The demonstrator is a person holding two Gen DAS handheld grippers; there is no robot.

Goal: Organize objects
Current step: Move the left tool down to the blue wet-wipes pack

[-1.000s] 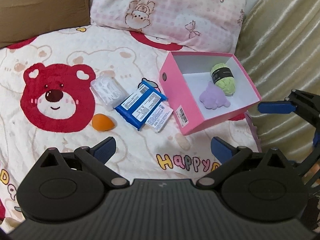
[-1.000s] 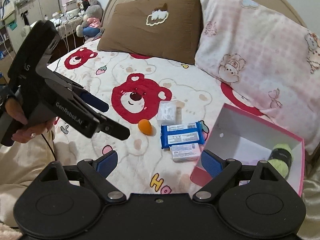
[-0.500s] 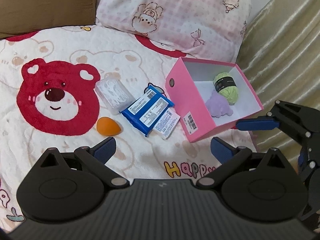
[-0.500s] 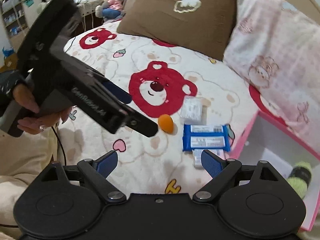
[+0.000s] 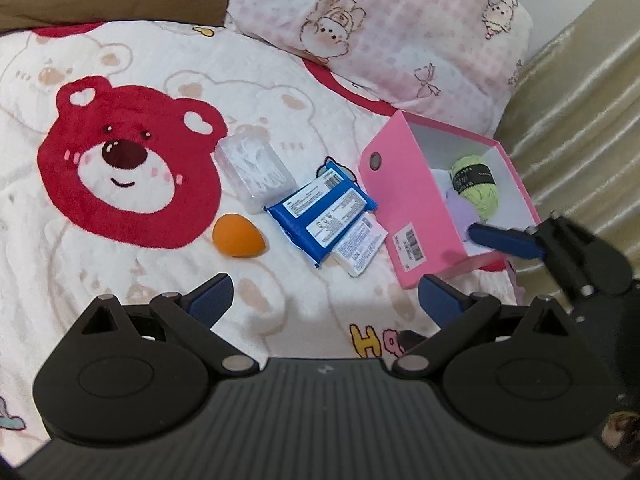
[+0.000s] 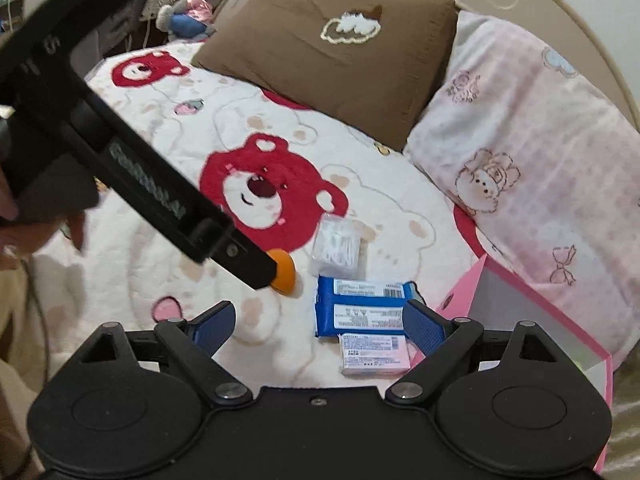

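On the bear blanket lie an orange egg-shaped sponge [image 5: 238,236], a clear plastic case [image 5: 253,171], a blue wipes pack [image 5: 322,212] and a small white-pink pack [image 5: 360,249]. A pink box [image 5: 404,200] beside them holds a green yarn ball [image 5: 476,184] and a purple soft thing [image 5: 460,216]. My left gripper [image 5: 320,300] is open and empty, hovering above the blanket in front of the items. My right gripper [image 6: 318,324] is open and empty over the blue pack [image 6: 362,308]. The left gripper's body partly hides the sponge [image 6: 284,270] in the right wrist view.
A brown pillow [image 6: 332,56] and a pink checked pillow [image 5: 384,28] lie at the head of the bed. A beige curtain or cover [image 5: 580,120] runs along the right of the box. Plush toys [image 6: 188,4] sit on furniture at the far left.
Both grippers have moved forward toward the items. The right gripper's finger now shows over the pink box's near corner in the left wrist view. Both stay open.
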